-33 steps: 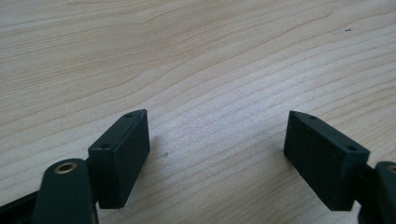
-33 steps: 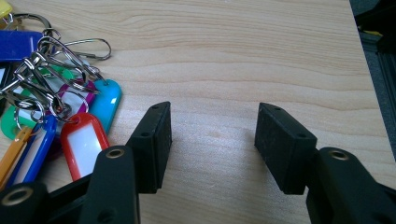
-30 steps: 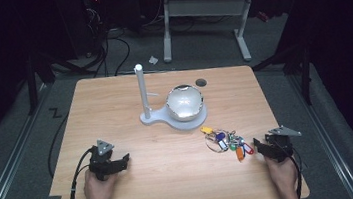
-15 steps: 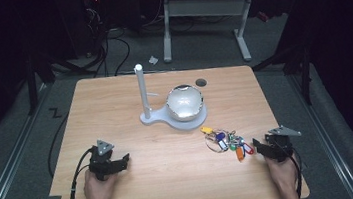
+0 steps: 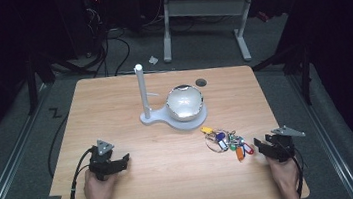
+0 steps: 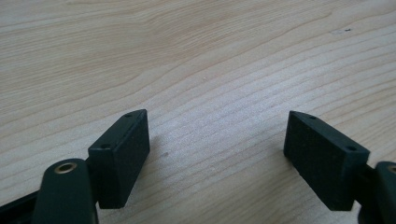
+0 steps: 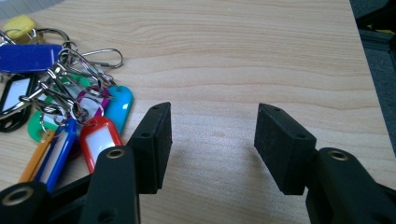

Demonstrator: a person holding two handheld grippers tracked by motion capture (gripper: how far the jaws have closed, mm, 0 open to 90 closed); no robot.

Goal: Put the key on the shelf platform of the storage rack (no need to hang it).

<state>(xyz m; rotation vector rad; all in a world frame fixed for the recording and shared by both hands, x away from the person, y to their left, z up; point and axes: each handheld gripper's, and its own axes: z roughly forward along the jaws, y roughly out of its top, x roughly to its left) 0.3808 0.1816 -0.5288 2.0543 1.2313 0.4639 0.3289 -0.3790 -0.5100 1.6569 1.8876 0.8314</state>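
A bunch of keys with coloured tags [image 5: 227, 141] lies on the wooden table [image 5: 174, 185], right of centre. My right gripper [image 5: 260, 146] rests on the table just right of the bunch, jaws pointing left. In the right gripper view it [image 7: 212, 126] is open with bare wood between the jaws, which have just been closing a little; the key tags [image 7: 60, 98] lie beside the left jaw. My left gripper [image 5: 123, 162] rests at the front left, open [image 6: 217, 135], with nothing between its jaws.
A white stand with an upright post [image 5: 142, 91] and a shiny silver dome [image 5: 184, 102] sits at the table's middle back. A small round hole [image 5: 200, 82] lies behind the dome. Dark floor, cables and a desk frame surround the table.
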